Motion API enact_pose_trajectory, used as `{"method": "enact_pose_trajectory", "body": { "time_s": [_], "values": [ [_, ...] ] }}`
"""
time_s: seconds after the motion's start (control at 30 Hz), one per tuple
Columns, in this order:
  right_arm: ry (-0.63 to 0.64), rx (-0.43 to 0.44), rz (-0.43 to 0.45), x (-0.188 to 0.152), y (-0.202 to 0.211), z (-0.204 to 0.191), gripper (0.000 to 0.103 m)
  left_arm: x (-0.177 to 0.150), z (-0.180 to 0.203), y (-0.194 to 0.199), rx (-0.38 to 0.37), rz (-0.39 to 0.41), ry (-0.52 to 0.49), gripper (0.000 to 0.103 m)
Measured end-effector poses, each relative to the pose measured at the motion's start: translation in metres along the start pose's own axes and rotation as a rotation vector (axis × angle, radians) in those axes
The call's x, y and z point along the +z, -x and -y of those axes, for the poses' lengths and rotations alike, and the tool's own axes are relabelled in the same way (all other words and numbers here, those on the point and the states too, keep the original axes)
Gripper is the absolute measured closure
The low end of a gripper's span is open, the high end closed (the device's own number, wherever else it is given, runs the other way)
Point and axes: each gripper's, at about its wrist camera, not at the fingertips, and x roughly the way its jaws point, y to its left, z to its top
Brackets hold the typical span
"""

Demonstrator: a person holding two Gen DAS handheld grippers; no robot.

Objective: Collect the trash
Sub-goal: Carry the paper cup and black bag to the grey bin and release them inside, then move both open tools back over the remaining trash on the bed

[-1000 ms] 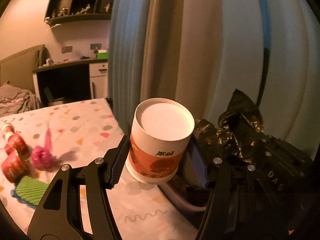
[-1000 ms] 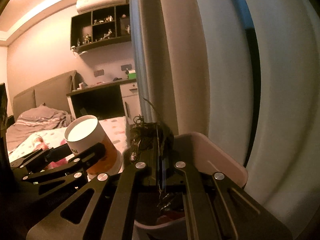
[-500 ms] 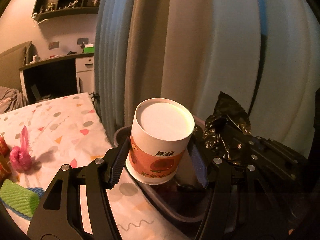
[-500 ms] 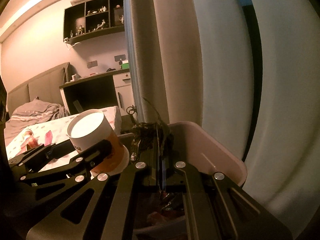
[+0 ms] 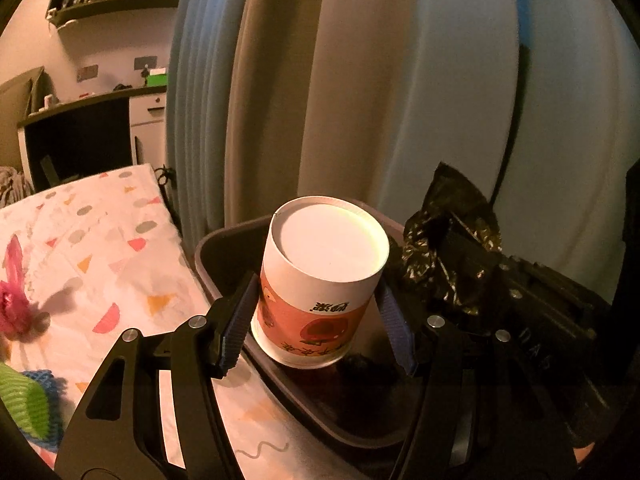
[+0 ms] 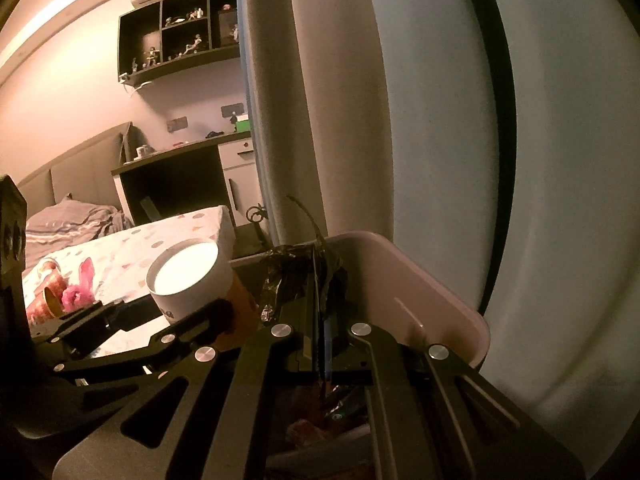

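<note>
My left gripper (image 5: 316,332) is shut on an upturned white-and-orange paper cup (image 5: 320,280), its blue pads pressing the cup's sides. The cup hangs over the near left part of a grey trash bin (image 5: 224,248). In the right wrist view the same cup (image 6: 188,276) shows at the left, over the bin's pale rim (image 6: 440,292). My right gripper (image 6: 320,344) is shut on a crumpled dark foil wrapper (image 6: 296,276), which hangs above the bin; in the left wrist view that wrapper (image 5: 448,240) sits right of the cup.
A table with a spotted cloth (image 5: 100,248) adjoins the bin on the left. On it lie a pink bundle (image 5: 12,300), a green sponge (image 5: 20,408) and red cups (image 6: 44,300). Curtains (image 5: 360,80) hang close behind the bin. A desk (image 6: 176,176) and a bed (image 6: 68,216) stand farther back.
Both grippers have moved right and down toward the bin. The cup, earlier over the table's edge, now hangs over the bin, and more of the bin's rim shows.
</note>
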Motion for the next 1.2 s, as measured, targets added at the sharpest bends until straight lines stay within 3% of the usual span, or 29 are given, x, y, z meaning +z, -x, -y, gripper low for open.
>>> {"method": "enact_pose_trajectory", "body": {
  "time_s": [0.63, 0.73, 0.9, 1.03, 1.2],
  "values": [
    [-0.021, -0.004, -0.031, -0.001, -0.015, 0.006, 0.099, -0.003, 0.001, -0.008, -0.014, -0.027, -0.003, 0.043],
    [-0.027, -0.005, -0.032, -0.002, -0.017, 0.009, 0.093, -0.004, 0.000, -0.008, -0.013, -0.029, -0.004, 0.042],
    [-0.059, -0.008, -0.028, -0.003, -0.017, 0.017, 0.073, -0.004, -0.003, -0.007, -0.008, -0.026, 0.018, 0.033],
    [-0.073, -0.021, -0.015, -0.002, -0.013, 0.021, 0.071, -0.004, -0.002, -0.003, 0.001, -0.010, 0.016, 0.023],
    [-0.089, -0.038, 0.004, -0.002, -0.005, 0.025, 0.059, -0.004, -0.004, 0.001, 0.001, -0.003, 0.034, 0.017]
  ]
}}
